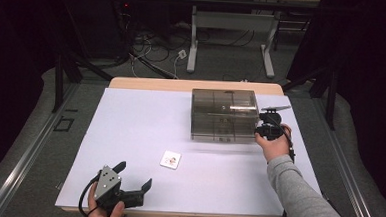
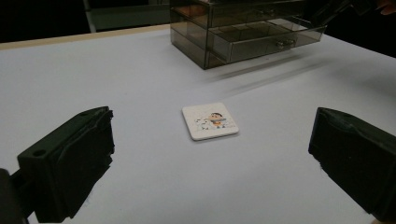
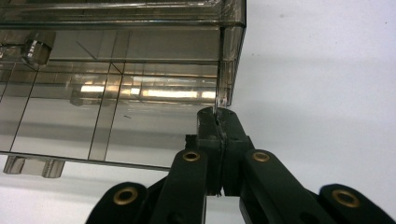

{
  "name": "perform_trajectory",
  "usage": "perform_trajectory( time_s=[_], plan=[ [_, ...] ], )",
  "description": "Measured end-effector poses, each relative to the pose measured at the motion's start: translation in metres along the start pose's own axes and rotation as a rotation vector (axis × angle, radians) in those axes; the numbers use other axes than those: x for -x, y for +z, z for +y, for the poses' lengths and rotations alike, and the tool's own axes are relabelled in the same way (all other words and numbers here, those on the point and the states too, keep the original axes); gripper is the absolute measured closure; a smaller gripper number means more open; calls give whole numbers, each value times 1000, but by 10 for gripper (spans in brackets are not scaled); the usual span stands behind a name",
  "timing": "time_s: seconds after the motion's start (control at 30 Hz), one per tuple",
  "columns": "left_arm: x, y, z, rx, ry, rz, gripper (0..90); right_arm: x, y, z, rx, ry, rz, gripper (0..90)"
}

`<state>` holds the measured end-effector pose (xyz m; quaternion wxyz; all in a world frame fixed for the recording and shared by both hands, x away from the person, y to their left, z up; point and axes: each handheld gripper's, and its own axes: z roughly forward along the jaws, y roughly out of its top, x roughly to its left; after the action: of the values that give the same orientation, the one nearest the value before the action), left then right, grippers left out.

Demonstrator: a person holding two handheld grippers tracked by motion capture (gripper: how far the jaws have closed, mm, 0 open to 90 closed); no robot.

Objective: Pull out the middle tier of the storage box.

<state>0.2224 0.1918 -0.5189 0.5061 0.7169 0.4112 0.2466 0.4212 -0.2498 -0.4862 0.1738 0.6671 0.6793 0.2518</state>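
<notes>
Here, the right gripper point(image 3: 218, 116) is sitting with its jaws pressed together, nothing visible between them, its tips touching the near right corner of the smoked clear drawer box point(image 1: 224, 115), which is standing on the far right part of the white worktop point(image 1: 130, 130). In the left gripper view one drawer point(image 2: 268, 39) of that box is standing partly pulled out, so the step in hand is probably working that drawer with the closed tips, opening it further or pushing it home. Which of the two it is, the pictures are not telling. The left gripper point(image 1: 133, 176) is resting at the near left edge with its jaws spread wide and empty, facing a small white square tile with a cartoon print point(image 2: 209, 121) that is lying flat, well apart from the box. To do this well, the person should be keeping the closed tips square to the drawer front and moving straight along its travel, since the light box could be sliding or twisting on the smooth sheet. Slow, even pressure should be helping; steadying the box with the left gripper could be wise. The drawer should be open enough before the tile is being brought over, if that is the aim.
</notes>
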Motion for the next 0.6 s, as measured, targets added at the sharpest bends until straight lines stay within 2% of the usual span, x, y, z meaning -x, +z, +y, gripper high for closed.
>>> perform_trajectory(
  time_s=[0.6],
  plan=[
    [0,0,0,-1,1,0,7,0,-4,-3,-6,3,12,900]
  ],
)
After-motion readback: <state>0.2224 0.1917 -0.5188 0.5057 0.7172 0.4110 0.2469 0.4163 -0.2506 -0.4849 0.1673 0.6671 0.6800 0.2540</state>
